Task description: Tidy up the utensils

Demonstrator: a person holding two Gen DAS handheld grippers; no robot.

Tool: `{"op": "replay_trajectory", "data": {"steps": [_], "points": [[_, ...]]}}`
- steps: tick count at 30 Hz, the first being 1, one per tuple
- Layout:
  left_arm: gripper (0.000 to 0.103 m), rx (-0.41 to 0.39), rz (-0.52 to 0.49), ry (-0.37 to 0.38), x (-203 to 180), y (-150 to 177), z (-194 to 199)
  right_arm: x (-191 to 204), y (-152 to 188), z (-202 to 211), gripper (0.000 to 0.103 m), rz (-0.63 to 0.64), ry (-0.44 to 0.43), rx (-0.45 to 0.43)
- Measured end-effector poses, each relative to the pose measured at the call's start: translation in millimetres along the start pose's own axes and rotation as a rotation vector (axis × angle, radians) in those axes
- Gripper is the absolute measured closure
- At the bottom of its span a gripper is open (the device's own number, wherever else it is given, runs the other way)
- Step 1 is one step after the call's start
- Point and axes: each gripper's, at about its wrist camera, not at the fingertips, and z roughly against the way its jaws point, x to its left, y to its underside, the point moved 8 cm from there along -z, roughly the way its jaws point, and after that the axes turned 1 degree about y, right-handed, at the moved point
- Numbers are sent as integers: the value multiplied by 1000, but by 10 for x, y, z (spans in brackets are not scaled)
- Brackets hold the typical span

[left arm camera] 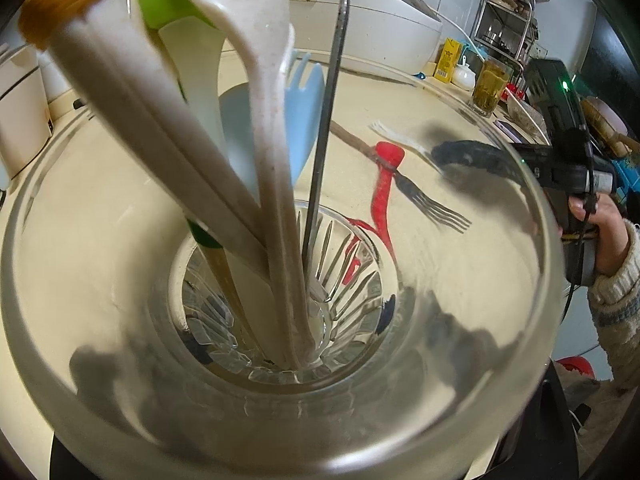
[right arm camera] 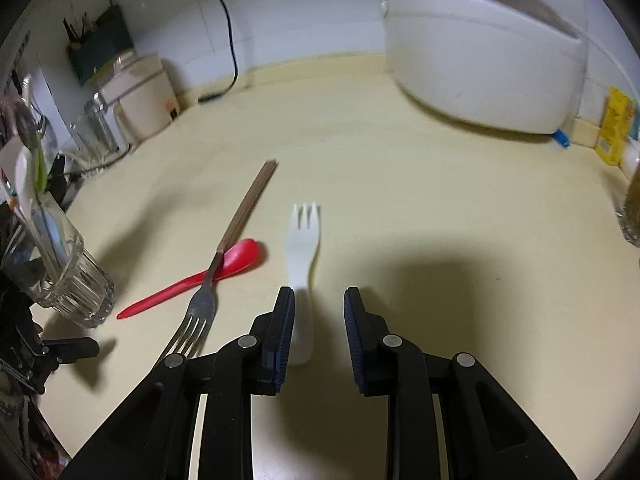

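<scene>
My left gripper [right arm camera: 44, 308] is shut on a clear ribbed glass [right arm camera: 76, 288] that stands on the cream counter; its fingers [left arm camera: 100, 364] show as dark blurs through the glass wall [left arm camera: 532, 264]. In the glass stand white spoons [left arm camera: 256, 128], a green-handled utensil [left arm camera: 160, 4], a pale blue fork [left arm camera: 304, 92] and a metal handle [left arm camera: 324, 148]. On the counter lie a white plastic fork [right arm camera: 304, 236], a red spoon [right arm camera: 236, 260] and, across it, a wooden-handled metal fork [right arm camera: 204, 304]. My right gripper [right arm camera: 319, 294] is open, low over the white fork's handle, which lies beside its left pad.
A white rice cooker [right arm camera: 480, 52] stands at the back right, with a yellow box [right arm camera: 614, 128] beside it. A cream appliance [right arm camera: 140, 96] and a glass jar [right arm camera: 96, 128] stand at the back left. A black cord [right arm camera: 228, 40] hangs down the wall.
</scene>
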Motion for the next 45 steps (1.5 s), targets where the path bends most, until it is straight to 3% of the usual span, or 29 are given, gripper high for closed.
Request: {"op": "replay_trajectory", "data": {"steps": [7,13,20,24,34,38,45], "points": [[7,2,-3,-5,-26,-9,-12,116,-46,-92,72,-17,-46,21],[7,2,-3,-5,-19,-6,-11,268,-21,-128,72,103,45,19],[7,4,-7,-13,-30,-1,-15,279,1,-124,74,179,94,26],[7,3,-5,-11,-32,0,-16,199,39,-75,82,175,95,24],[7,1,0,-3,-32,1,-16,-129,202,154,83,141,126,0],[7,0,1,0,-26,5,-12,-184,228,203,83,122,101,-1],[7,2,-5,-4,-5,6,-12,-13,118,68,69,188,86,23]]}}
